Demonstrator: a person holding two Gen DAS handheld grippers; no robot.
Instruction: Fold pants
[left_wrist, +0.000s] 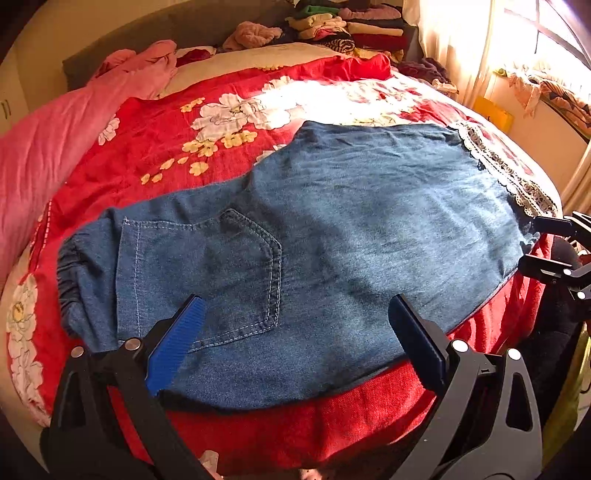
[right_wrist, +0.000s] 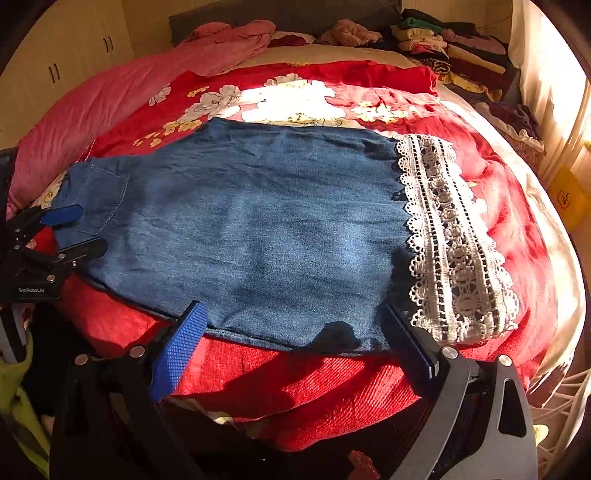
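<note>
While the denim pants (left_wrist: 332, 221) lie spread flat across the red flowered bedspread (left_wrist: 166, 147), both grippers hover at the near edge of the bed with their jaws spread wide and nothing between them. The left gripper (left_wrist: 295, 321) sits over the waist end, its blue pads (left_wrist: 177, 343) framing the back pocket (left_wrist: 207, 273), with the gathered elastic waistband (left_wrist: 70, 280) just to its left. The right gripper (right_wrist: 295, 325) sits over the hem end, close to the near edge of the fabric, and its right finger is just beside the white lace trim (right_wrist: 454, 240) that borders the leg opening. The pants appear already folded lengthwise, one leg over the other, waist to the left and lace hem to the right. A pink quilt (left_wrist: 55, 140) is bunched along the far left of the bed, and a pile of folded clothes (left_wrist: 347, 26) is stacked by the headboard, near the sunlit curtain (left_wrist: 450, 40).
</note>
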